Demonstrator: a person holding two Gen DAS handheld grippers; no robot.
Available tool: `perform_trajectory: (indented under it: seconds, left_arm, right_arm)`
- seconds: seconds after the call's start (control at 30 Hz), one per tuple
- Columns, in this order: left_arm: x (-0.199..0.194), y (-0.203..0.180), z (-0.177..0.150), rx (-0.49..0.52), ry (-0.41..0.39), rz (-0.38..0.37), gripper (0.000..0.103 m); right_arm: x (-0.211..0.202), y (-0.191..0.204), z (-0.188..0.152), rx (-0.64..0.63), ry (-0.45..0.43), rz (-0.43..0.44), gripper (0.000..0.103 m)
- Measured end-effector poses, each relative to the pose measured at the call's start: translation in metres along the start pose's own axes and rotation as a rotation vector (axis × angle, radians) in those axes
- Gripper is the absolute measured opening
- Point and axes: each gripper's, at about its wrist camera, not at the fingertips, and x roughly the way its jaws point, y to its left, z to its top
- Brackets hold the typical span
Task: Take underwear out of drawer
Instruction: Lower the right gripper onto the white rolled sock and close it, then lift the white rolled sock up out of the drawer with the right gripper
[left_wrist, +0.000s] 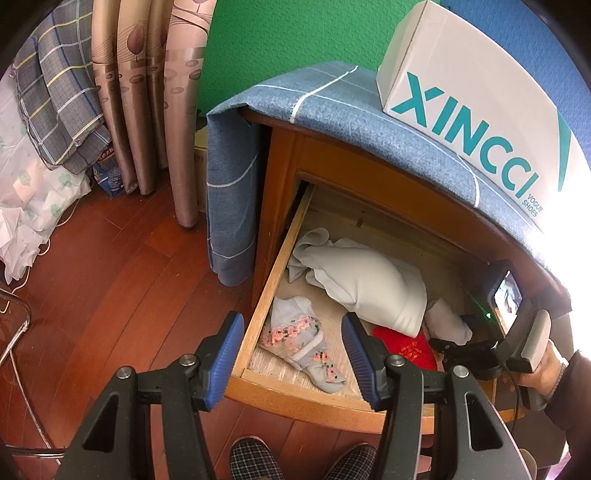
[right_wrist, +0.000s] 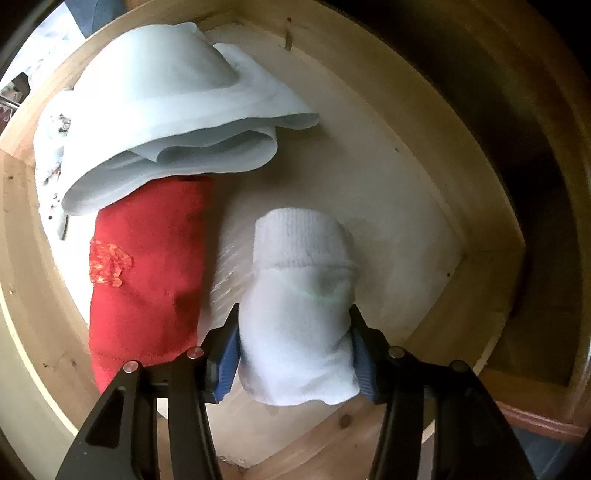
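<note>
1. The right gripper (right_wrist: 295, 347) already has its fingers clamped on both sides of a white rolled bundle (right_wrist: 295, 314), soft knit, probably the underwear, at the drawer (left_wrist: 258, 295) front right. I'd lift straight up so it clears the front rim.
2. The left gripper (left_wrist: 291, 358) hangs with fingers spread, nothing in them.
3. Watch the neighbours: a red fuzzy cloth (right_wrist: 147, 277) just beside it, and a smooth pale folded garment (right_wrist: 166, 122) draped over that.
4. The drawer floor is bare pale wood.

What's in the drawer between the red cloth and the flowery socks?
Nothing. In the left wrist view, only bare drawer bottom runs between the red cloth and the flowery socks. One finger of the left gripper hangs in front of that stretch.
</note>
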Motion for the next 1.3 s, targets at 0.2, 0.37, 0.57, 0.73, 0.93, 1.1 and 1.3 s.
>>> perform_trajectory:
  seconds: [0.2,0.37,0.57,0.73,0.93,1.1,1.3]
  left_arm:
    - [0.001,0.0,0.001,0.003,0.006,-0.001,0.056]
    - [0.001,0.0,0.001,0.002,0.008,-0.002,0.056]
    - [0.003,0.0,0.0,0.005,0.024,-0.002,0.056]
    - [0.005,-0.003,-0.001,0.018,0.031,-0.002,0.056]
    - [0.006,-0.004,0.0,0.024,0.044,-0.016,0.056]
    - [0.008,0.0,0.001,0.004,0.058,-0.053,0.056]
    - [0.013,-0.013,0.009,0.076,0.108,-0.095,0.056]
  right_arm:
    - [0.002,-0.004,-0.004,0.017,0.028,0.011,0.045]
    - [-0.005,-0.004,-0.008,0.022,0.042,0.002,0.044]
    - [-0.031,-0.002,-0.02,0.102,0.048,0.039,0.044]
    - [-0.062,-0.001,-0.032,0.215,0.005,0.085,0.044]
    - [-0.089,-0.002,-0.046,0.423,-0.048,0.107,0.044]
    - [-0.108,-0.013,-0.066,0.663,-0.11,0.19,0.044]
    - [-0.121,-0.004,-0.097,0.814,-0.192,0.229,0.044]
